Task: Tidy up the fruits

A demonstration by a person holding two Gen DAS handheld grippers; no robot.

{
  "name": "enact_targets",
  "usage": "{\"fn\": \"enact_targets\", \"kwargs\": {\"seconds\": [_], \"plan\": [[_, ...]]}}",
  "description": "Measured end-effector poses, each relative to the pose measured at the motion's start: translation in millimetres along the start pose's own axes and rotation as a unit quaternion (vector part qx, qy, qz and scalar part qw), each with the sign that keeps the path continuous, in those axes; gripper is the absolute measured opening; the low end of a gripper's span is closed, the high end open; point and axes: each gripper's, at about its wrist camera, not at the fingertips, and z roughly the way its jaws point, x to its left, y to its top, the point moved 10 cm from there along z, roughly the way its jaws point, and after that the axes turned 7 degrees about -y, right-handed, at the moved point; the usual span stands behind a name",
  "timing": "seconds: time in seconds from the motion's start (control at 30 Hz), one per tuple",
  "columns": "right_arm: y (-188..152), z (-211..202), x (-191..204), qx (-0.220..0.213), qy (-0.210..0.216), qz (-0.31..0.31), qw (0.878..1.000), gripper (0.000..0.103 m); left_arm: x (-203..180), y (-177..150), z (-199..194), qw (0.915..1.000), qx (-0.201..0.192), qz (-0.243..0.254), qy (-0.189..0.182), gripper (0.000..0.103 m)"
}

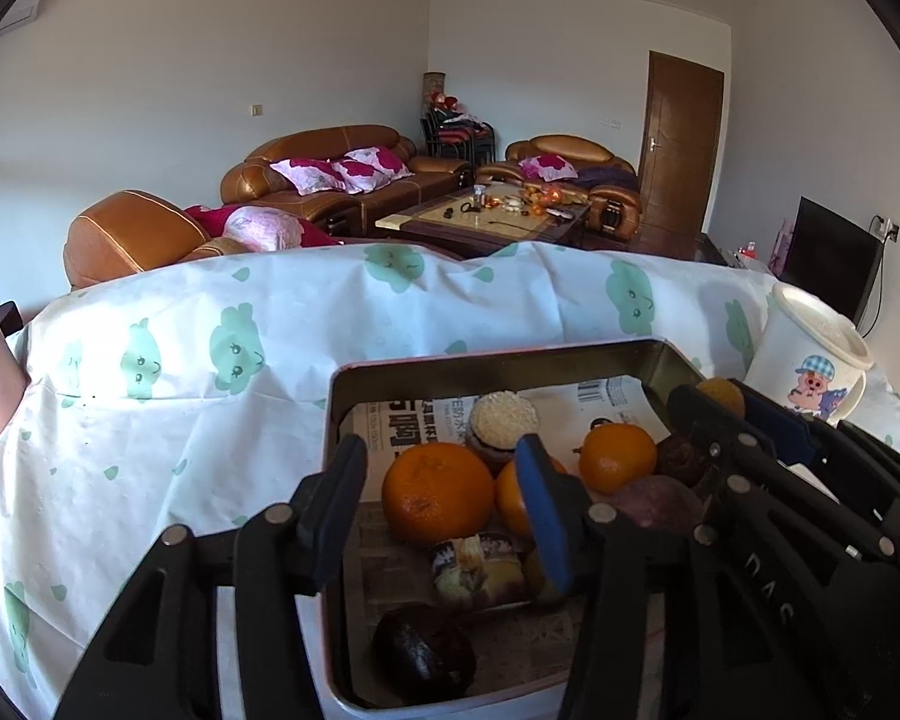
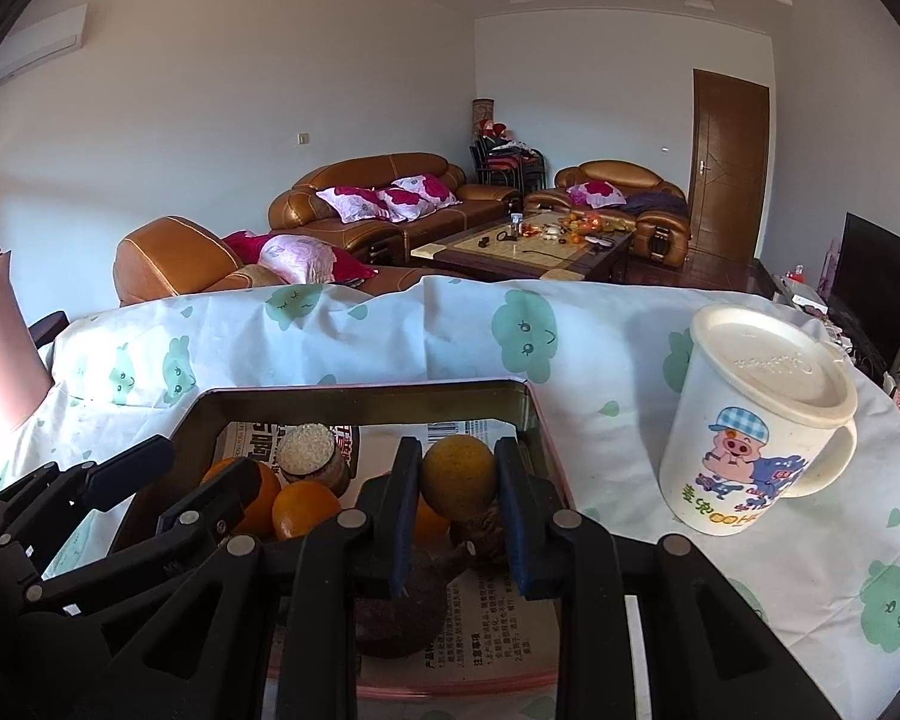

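Hiding fruits behind jaws, tray (image 1: 336, 420) near edge cut off, dark fruit (image 1: 423, 657) unclear

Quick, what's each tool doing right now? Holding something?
Left tool: open, holding nothing, above the tray.
Right tool: closed on a yellowish round fruit.

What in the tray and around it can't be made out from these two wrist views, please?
- Left wrist: part of the small orange is hidden behind the left gripper.
- Right wrist: the dark fruit is covered by the right gripper.
- Both: the tray near rim is cut off.
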Motion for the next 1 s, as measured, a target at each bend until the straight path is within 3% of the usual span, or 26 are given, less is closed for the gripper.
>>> {"fn": "enact_targets", "kwargs": {"seconds": [0.17,0.33,0.43,0.6,0.63,0.73,0.83,1.0], "plan": [[-1.1,7.8,7.1,0.015,0.041,0.004,0.999,0.027,10.4,0.5,-4.6,0.9997,-0.007,-0.019,0.015,0.062],[1.3,7.6,10.3,0.021,0.084,0.02,0.996,0.027,26.6,0.3,-10.7,0.9981,-0.017,-0.053,0.027,0.087],[2.6,5.8,13.2,0.023,0.109,0.026,0.993,0.027,34.4,0.3,-12.8,0.9971,-0.021,-0.069,0.025,0.094],[3.6,2.3,20.6,0.04,0.187,0.066,0.979,0.027,41.9,6.4,-23.2,0.9969,-0.038,-0.061,0.03,0.103],[3.9,1.0,22.1,0.045,0.209,0.08,0.974,0.029,44.2,8.1,-25.5,0.9968,-0.042,-0.062,0.029,0.103],[9.6,-8.2,20.1,0.032,0.234,0.11,0.965,0.049,52.3,11.9,-28.7,0.996,-0.046,-0.071,0.03,0.103],[19.0,-18.6,7.0,-0.007,0.207,0.124,0.97,0.058,55.9,12.5,-29.1,0.995,-0.051,-0.08,0.032,0.103],[25.3,-18.5,-20.9,-0.048,0.092,0.114,0.988,0.064,34.2,10.2,-22.5,0.9976,-0.048,-0.028,0.04,0.103]]}}
